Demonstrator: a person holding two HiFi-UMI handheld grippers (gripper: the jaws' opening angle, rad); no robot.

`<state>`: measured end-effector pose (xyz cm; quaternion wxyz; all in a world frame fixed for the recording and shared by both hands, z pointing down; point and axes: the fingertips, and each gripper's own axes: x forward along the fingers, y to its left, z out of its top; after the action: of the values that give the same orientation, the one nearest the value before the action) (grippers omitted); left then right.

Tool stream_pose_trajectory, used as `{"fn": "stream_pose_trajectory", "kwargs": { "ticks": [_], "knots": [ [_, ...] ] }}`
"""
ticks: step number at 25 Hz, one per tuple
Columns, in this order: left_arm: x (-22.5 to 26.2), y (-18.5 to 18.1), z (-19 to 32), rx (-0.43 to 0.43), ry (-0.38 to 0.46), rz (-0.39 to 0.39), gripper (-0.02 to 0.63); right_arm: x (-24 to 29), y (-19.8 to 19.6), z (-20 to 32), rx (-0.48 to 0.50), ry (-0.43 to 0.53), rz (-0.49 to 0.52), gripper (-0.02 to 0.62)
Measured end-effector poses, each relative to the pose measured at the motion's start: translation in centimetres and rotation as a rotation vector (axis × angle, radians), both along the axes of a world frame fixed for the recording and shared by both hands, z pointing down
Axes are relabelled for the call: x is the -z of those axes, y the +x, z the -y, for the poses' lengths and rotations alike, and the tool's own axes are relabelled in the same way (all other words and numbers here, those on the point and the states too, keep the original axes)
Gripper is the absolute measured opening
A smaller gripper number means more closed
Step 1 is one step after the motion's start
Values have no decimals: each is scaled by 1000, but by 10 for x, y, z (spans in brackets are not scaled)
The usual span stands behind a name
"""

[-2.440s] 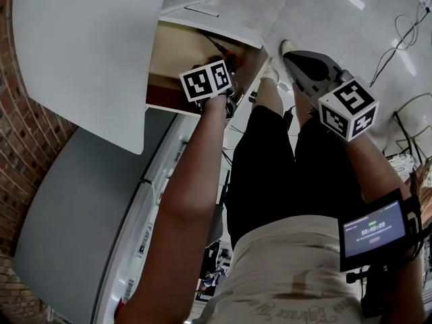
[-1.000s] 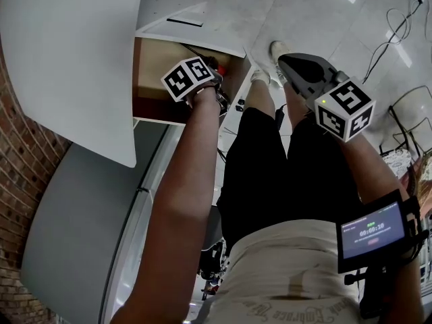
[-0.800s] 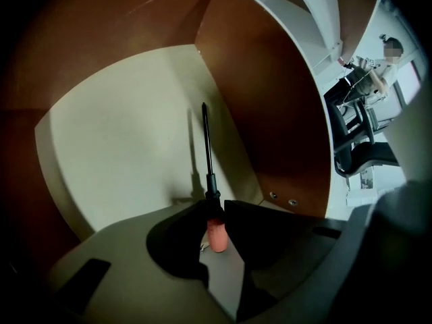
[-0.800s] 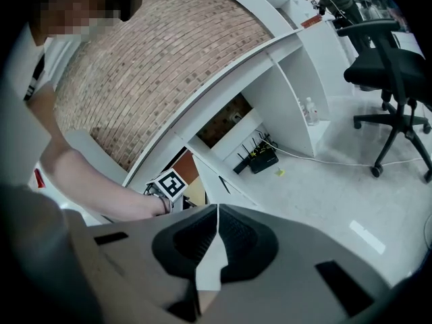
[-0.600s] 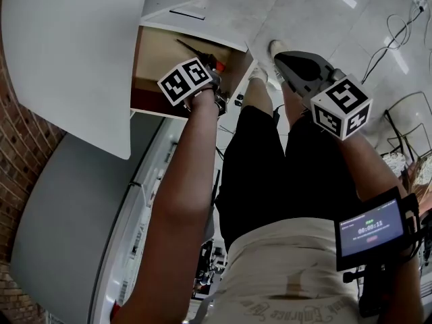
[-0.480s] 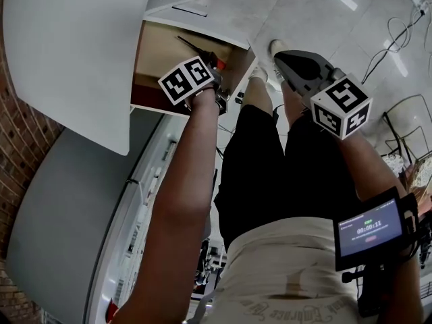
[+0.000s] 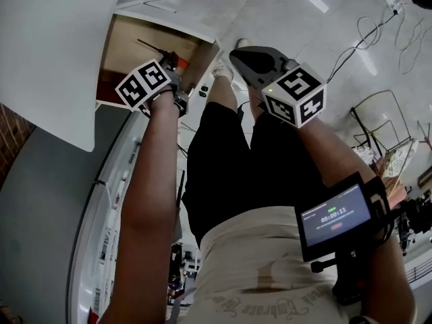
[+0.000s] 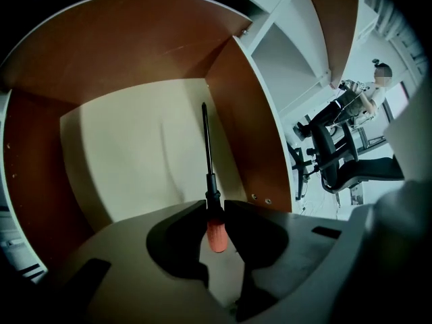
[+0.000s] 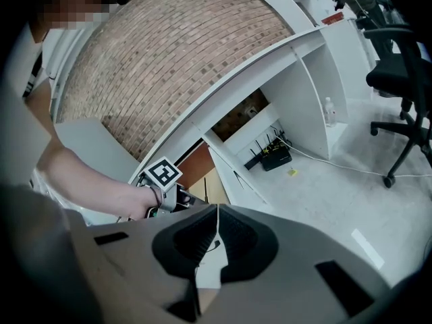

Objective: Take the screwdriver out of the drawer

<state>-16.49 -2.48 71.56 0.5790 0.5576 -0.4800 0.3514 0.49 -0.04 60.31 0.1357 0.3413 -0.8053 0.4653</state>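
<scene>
The left gripper (image 8: 216, 211) has risen a little since a second ago. Its jaws are pinched on the screwdriver (image 8: 208, 174) where the orange handle meets the shaft, so the tool has come up with it and now points out over the floor of the drawer (image 8: 128, 154). The grasp looks to have held, leaving only the carry clear of the drawer; the right gripper (image 9: 214, 231) hangs aside, jaws together on nothing.

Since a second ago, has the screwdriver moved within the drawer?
Yes. The screwdriver, in the left gripper, has drawn away from the back wall of the drawer towards its near edge.
</scene>
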Motion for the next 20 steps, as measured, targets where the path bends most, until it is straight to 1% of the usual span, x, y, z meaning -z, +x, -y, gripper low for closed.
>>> {"fn": "stream_pose_trajectory", "kwargs": {
  "ticks": [4,7,10,15,20],
  "knots": [
    [12,3,0,22,21,-14,94,2,3,0,22,3,-8,25],
    [22,6,-2,18,49,-37,95,3,3,-2,33,-2,-22,25],
    [37,7,1,-4,90,-42,95,7,0,-3,47,-1,-29,25],
    [61,8,2,-42,157,-29,94,17,-6,-4,79,9,-37,25],
    [82,16,-1,-116,247,-20,94,28,-10,-6,115,16,-46,25]
  ]
}}
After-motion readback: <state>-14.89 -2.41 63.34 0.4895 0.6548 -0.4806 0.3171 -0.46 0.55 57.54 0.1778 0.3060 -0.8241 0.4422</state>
